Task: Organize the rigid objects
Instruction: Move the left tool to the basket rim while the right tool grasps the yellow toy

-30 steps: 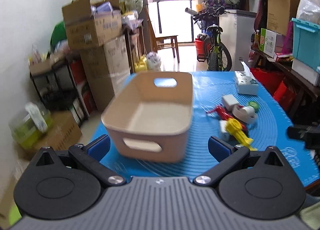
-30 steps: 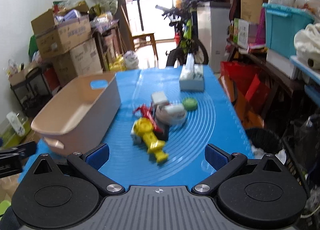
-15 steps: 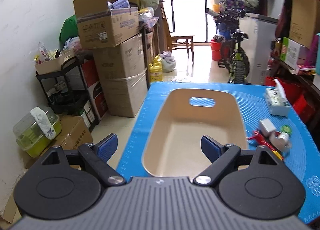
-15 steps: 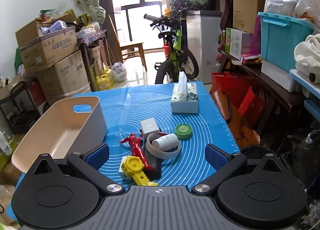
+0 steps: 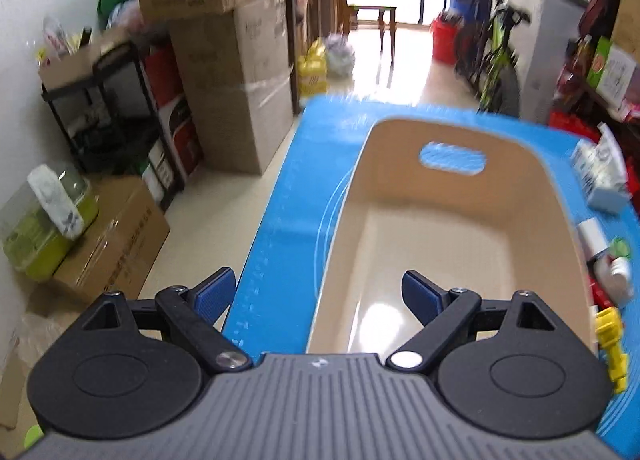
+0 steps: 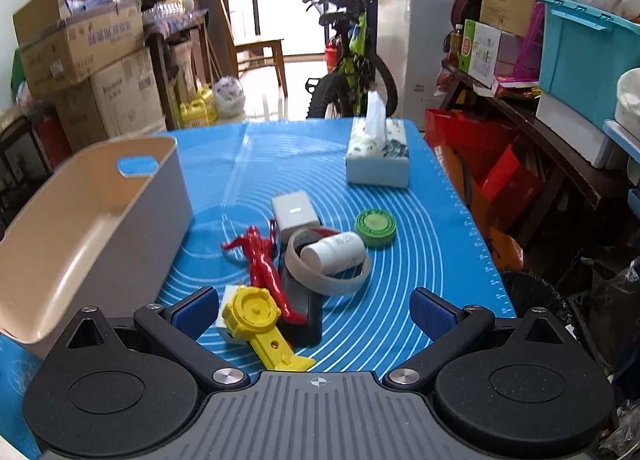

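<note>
yellow toy (image 6: 260,324) btwn open right jaws; bin (image 5: 440,236) under left.

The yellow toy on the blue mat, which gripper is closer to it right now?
Right. The right gripper hangs open just over the yellow toy. The left gripper, also open, is over the beige bin's near left rim, the toy off to its right.

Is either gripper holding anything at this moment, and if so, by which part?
Nothing is held. The left gripper is open above the beige bin, and the right gripper is open above the yellow toy.
</note>
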{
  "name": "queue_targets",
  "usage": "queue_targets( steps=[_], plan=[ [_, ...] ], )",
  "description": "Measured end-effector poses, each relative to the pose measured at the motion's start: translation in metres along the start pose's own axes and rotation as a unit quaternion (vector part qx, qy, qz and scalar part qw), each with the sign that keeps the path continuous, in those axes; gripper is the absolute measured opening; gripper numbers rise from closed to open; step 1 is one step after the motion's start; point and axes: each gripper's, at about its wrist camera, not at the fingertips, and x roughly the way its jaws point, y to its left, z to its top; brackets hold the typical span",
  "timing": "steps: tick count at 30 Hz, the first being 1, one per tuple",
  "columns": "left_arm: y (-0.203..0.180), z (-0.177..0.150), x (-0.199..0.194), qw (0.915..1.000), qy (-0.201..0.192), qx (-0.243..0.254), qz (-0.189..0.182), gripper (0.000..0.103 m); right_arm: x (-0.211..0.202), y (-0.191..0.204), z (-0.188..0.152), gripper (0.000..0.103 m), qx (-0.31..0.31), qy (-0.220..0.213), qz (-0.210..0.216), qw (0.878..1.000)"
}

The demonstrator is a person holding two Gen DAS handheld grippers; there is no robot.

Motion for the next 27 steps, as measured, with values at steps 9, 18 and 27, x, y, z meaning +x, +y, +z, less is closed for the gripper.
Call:
queue_targets(
  steps=[9,18,27],
  plan=[
    [0.019,-0.013,0.024,0.9997,0.024,0.003,-0.011,0.084,0.034,0.012,-0.015,0.101,0.005,0.024,0.014,1.000],
    [0.020,-0.019,0.033,0.9988,0.039,0.005,-0.028,0.054,0.048,0.007,-0.020,0.101,0.028,0.029,-0.024,0.999],
    [0.015,-0.015,0.032,0.9973,0.046,-0.008,-0.057,0.008,0.054,0.010,-0.023,0.101,0.004,0.053,-0.035,0.998]
  ],
)
